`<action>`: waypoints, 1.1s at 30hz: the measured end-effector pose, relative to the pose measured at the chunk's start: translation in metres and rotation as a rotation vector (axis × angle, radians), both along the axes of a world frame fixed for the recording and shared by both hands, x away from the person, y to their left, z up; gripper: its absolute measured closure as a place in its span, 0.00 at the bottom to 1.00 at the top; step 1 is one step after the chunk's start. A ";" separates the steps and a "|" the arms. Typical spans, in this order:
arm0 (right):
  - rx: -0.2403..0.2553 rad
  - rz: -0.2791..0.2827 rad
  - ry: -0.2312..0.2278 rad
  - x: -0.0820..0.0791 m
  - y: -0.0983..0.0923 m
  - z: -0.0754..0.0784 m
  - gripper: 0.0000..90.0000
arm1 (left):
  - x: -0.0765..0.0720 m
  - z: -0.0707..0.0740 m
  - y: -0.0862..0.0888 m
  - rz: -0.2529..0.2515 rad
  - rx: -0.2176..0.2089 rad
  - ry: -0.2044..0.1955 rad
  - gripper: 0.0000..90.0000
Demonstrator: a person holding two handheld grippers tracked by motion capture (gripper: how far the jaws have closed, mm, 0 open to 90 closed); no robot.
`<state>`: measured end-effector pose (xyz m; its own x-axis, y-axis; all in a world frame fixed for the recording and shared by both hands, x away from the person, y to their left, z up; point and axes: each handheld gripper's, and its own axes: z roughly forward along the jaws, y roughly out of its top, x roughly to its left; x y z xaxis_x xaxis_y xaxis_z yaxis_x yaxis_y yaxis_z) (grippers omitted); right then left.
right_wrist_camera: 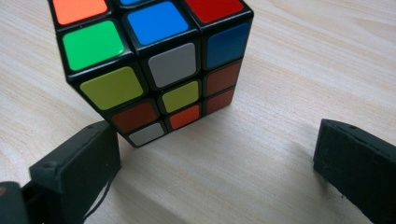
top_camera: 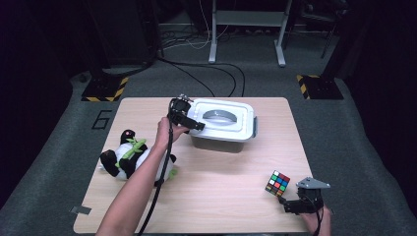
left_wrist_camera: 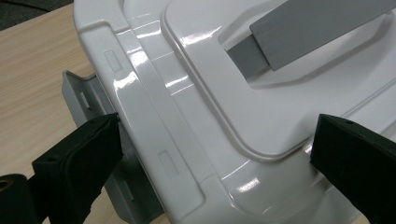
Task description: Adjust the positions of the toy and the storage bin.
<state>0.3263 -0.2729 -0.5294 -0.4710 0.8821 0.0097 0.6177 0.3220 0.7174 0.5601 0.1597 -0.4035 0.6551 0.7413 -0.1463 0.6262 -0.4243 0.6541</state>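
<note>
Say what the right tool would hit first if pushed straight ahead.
Most likely the Rubik's cube, just ahead of the open right tool and slightly toward its left jaw; depth is hard to judge.

Bare table (top_camera: 231, 177) lies open between the plush panda (top_camera: 127, 158), lidded box (top_camera: 223, 123) and cube (top_camera: 278, 183).

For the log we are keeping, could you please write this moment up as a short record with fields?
Surface: wooden table
Box: white lidded box with a grey handle, lid on, at the far middle
Left gripper: jaws open, straddling the box lid's left edge by a grey latch
Right gripper: jaws open, low over the table, just short of the cube
Cube: colour puzzle cube, near right, untouched
Toy: plush panda, lying at the left
</note>
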 end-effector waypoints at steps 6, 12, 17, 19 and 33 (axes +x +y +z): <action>-0.002 0.003 0.001 0.000 0.000 0.000 0.00 | 0.000 0.000 -0.009 -0.008 -0.002 0.005 0.02; -0.002 0.003 0.001 0.000 0.000 0.000 0.00 | -0.001 0.000 -0.016 -0.011 -0.002 0.004 0.02; -0.002 0.001 -0.002 0.000 0.000 0.000 0.00 | -0.004 0.007 -0.017 -0.007 0.036 -0.037 0.02; -0.001 0.000 -0.002 0.000 0.000 0.000 0.00 | -0.008 0.012 -0.015 0.004 0.031 -0.046 0.00; -0.002 -0.001 -0.002 0.000 0.000 0.000 0.00 | -0.054 0.045 0.049 0.028 0.061 -0.141 0.00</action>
